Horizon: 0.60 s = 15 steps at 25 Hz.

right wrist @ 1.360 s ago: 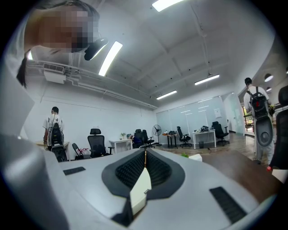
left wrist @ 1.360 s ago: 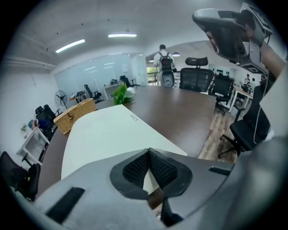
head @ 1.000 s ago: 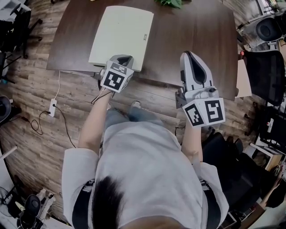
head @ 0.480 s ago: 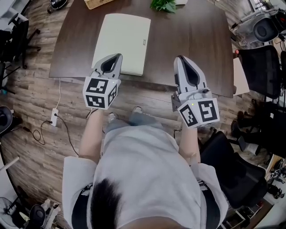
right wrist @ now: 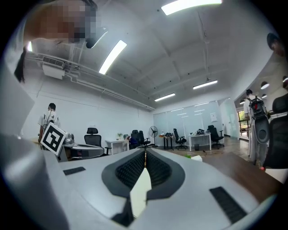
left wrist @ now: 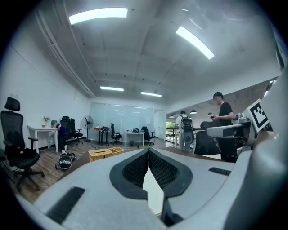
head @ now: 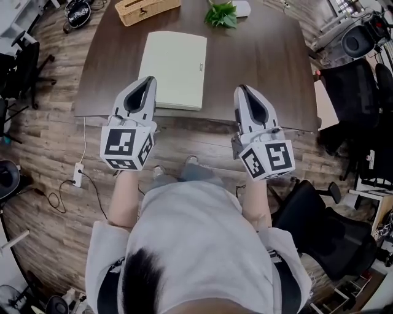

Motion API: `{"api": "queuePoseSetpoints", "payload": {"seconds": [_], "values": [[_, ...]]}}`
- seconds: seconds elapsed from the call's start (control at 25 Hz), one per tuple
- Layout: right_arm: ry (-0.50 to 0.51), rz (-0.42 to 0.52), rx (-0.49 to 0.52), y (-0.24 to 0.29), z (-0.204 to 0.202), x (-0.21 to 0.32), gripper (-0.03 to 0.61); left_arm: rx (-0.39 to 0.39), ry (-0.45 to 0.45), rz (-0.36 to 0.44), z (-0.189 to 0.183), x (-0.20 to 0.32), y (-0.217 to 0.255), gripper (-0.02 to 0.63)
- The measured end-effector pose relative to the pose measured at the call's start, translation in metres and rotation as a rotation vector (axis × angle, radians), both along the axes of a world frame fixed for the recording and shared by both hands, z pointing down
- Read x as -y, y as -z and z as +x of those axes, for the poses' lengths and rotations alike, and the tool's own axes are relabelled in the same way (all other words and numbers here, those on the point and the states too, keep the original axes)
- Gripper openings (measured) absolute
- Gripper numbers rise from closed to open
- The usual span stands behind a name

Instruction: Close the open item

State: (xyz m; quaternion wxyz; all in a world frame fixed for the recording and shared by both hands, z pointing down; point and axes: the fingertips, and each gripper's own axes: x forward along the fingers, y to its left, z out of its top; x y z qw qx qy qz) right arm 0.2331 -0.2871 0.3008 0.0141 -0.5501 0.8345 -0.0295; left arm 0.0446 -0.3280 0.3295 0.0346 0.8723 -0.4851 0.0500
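Pale laptop (head: 173, 69) lies flat with lid down on the dark table (head: 264, 67), just beyond the left gripper (head: 148, 81) and right gripper (head: 241, 90), both pressed together and empty; judged rigid, smooth, hinge-sensitive, best pressed at the lid's free edge.

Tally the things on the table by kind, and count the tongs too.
laptop: 1
wicker box: 1
plant: 1
small white thing, too small to tell: 1
tongs: 2 (left tongs, right tongs)
Total: 6
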Motion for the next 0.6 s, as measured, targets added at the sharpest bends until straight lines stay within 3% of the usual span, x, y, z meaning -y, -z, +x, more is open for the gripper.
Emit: {"api": "queuePoseSetpoints", "payload": {"seconds": [0.6], "values": [[-0.086, 0.065, -0.048, 0.025, -0.029, -0.036, 0.014, -0.091, 0.044, 0.132, -0.066, -0.033, 0.058, 0.011]]}}
